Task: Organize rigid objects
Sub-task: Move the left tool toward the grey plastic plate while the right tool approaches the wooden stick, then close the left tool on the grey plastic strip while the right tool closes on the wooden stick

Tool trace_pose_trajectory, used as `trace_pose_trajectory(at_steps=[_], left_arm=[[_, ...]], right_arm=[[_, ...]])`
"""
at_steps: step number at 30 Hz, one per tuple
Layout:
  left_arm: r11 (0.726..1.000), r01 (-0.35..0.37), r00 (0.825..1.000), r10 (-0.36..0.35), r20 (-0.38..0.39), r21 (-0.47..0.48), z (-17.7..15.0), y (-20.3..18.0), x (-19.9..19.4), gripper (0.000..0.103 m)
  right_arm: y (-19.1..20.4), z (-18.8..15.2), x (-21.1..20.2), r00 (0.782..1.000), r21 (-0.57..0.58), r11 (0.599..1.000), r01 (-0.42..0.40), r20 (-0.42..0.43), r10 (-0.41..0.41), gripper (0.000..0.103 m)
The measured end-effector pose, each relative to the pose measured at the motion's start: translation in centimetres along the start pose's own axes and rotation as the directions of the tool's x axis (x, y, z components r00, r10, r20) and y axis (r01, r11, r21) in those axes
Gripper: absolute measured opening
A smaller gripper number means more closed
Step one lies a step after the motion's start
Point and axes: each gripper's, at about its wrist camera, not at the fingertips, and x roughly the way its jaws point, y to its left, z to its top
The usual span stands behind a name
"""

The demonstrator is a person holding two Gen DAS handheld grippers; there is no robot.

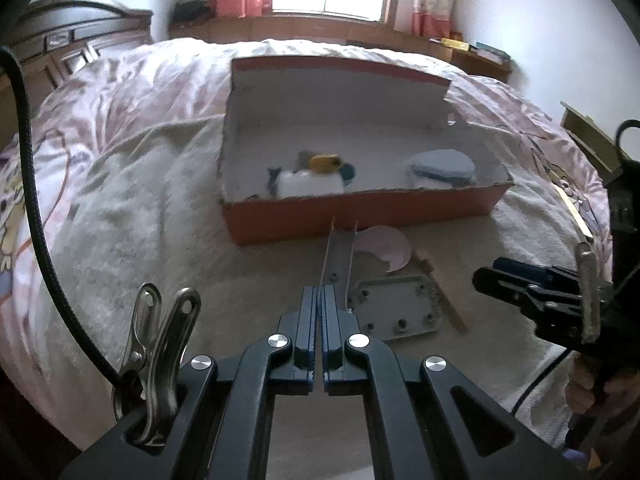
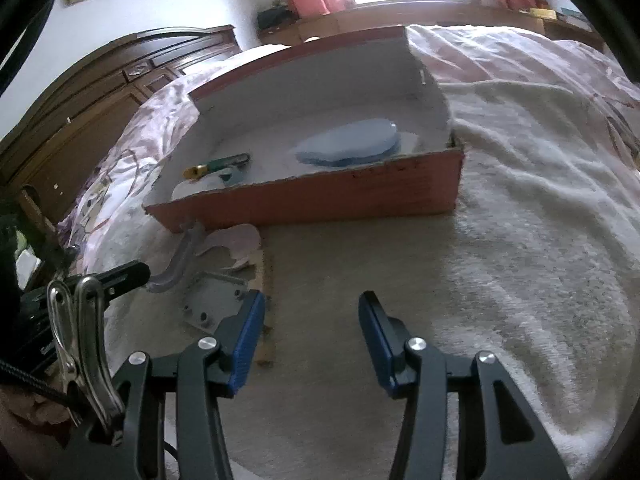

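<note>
From the left wrist view, the left gripper (image 1: pixel 320 292) is clamped on the near end of a clear bent strip (image 1: pixel 340 256), thin, stiff and probably light and slippery, which juts toward the red box (image 1: pixel 360 212) on the blanket (image 1: pixel 160 220). From the right wrist view, the right gripper (image 2: pixel 312 312) stands half open and empty, the grey plate (image 2: pixel 212 304) just left of its left finger, flat and rigid, best pinched at an edge.

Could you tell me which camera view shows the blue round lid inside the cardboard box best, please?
The right wrist view: it looks down on the blue round lid, showing its whole top face in the cardboard box. The left wrist view shows the lid lower and partly hidden by the box's near wall.
</note>
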Motion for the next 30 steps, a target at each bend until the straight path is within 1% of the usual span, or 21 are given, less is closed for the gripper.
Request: trace_pose_trajectory(at_steps=[7,9,10,13,15,17,19,20,22,23,27,30], left_arm=[[0.998,-0.026,0.999,0.025,-0.023,-0.06,-0.2,1.2,0.4,0.004],[0.997,-0.026,0.999,0.023,-0.037,-0.078,-0.3,1.6,0.6,0.006],[0.996,-0.024,0.999,0.02,-0.043,-0.088,-0.3,1.8,0.6,0.009],[0.994,-0.018,0.999,0.012,-0.052,-0.107,-0.5,2.2,0.7,0.01],[0.994,-0.016,0.998,0.01,-0.056,-0.109,-0.5,2.3,0.7,0.01],[0.994,-0.013,0.998,0.007,-0.056,-0.107,-0.5,2.3,0.6,0.01],[0.994,-0.003,0.999,-0.002,-0.053,-0.108,-0.4,2.3,0.6,0.01],[0.994,0.006,0.999,-0.011,-0.052,-0.111,-0.3,2.3,0.5,0.011],[0.993,0.027,0.998,-0.032,-0.047,-0.118,-0.2,2.3,0.4,0.019],[0.992,0.038,0.998,-0.044,-0.041,-0.12,-0.2,2.2,0.3,0.021],[0.993,0.049,0.998,-0.054,-0.038,-0.111,0.1,1.8,0.4,0.022],[0.994,0.045,0.997,-0.05,-0.051,-0.095,0.2,1.2,0.9,0.022]], right_arm=[[2.0,-0.5,0.4,0.998,-0.071,0.996,-0.045,-0.04,0.042,0.052],[2.8,-0.9,0.7,0.997,-0.106,0.993,-0.055,-0.058,0.049,0.052],[3.1,-1.1,0.8,0.997,-0.125,0.991,-0.054,-0.063,0.046,0.051],[3.9,-1.4,1.2,0.998,-0.171,0.985,-0.022,-0.065,0.011,0.051],[4.2,-1.6,1.5,0.997,-0.195,0.981,0.009,-0.07,-0.023,0.041],[4.0,-1.7,1.6,0.996,-0.209,0.977,0.039,-0.065,-0.054,0.026],[3.5,-1.5,1.4,0.996,-0.192,0.98,0.056,-0.06,-0.069,0.016],[3.0,-1.4,1.3,0.995,-0.17,0.983,0.07,-0.054,-0.08,0.015],[2.2,-1.1,1.1,0.995,-0.138,0.987,0.086,-0.043,-0.092,0.015],[1.8,-1.0,0.9,0.994,-0.123,0.988,0.098,-0.037,-0.103,0.015],[0.6,-0.8,0.8,0.994,-0.087,0.991,0.103,-0.037,-0.107,0.015],[0.5,-0.8,1.0,0.994,-0.087,0.991,0.101,-0.039,-0.105,0.015]])
